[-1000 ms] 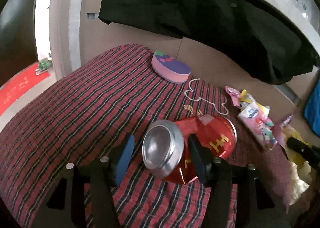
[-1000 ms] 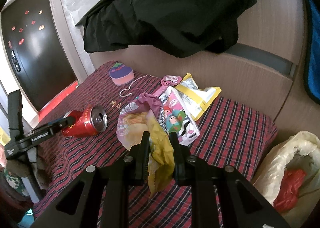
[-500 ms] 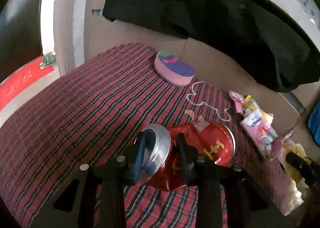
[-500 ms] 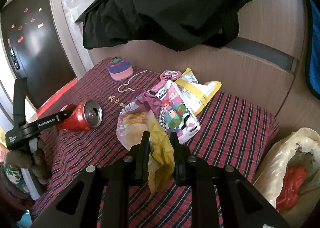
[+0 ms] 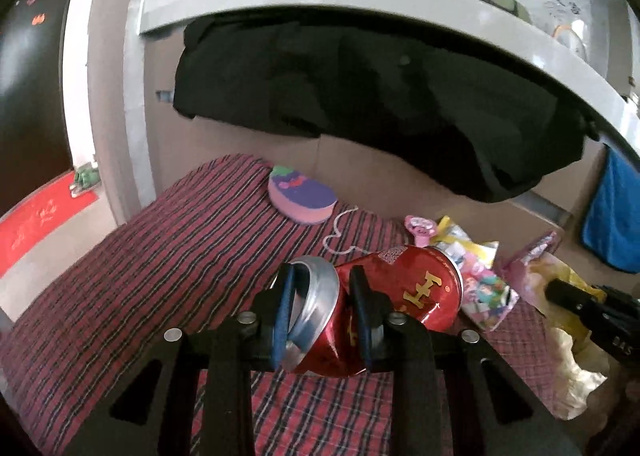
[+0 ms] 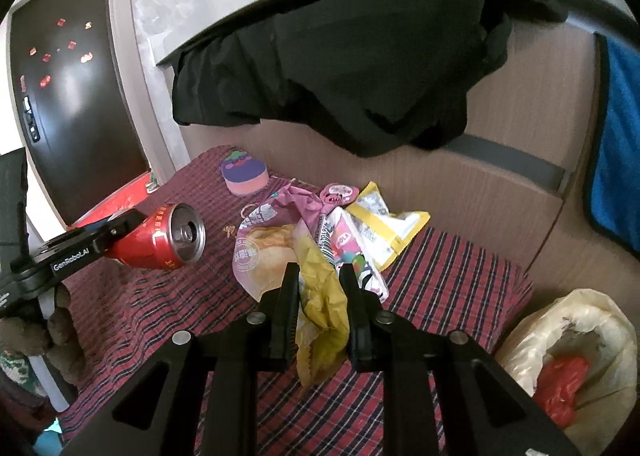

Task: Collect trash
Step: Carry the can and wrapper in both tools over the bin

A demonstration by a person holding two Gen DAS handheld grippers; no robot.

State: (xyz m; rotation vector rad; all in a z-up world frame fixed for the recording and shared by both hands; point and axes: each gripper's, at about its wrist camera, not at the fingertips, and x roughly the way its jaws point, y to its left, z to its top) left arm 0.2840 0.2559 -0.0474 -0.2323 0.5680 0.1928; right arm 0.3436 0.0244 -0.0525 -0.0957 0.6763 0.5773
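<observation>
My left gripper [image 5: 322, 280] is shut on the base end of a crushed red drink can [image 5: 400, 292] and holds it lifted above the plaid cloth; the can also shows in the right wrist view [image 6: 160, 242]. My right gripper [image 6: 318, 276] is shut on a yellow snack wrapper [image 6: 320, 296] joined to a pink-and-white bread bag [image 6: 264, 252]. More wrappers lie behind it: a colourful cartoon packet [image 6: 352, 248], a yellow-edged packet [image 6: 384, 220] and a pink round tag [image 6: 339, 192].
A pale plastic trash bag [image 6: 576, 340] with red waste inside stands open at the lower right. A pink-and-purple cake-shaped box [image 6: 244, 174] and a white cord [image 5: 340, 232] lie on the plaid cloth [image 5: 160, 256]. Black cloth [image 6: 340, 72] hangs above.
My left gripper closed on the red can's end and lifted it off the cloth. My right gripper still holds the yellow wrapper and has risen slightly.
</observation>
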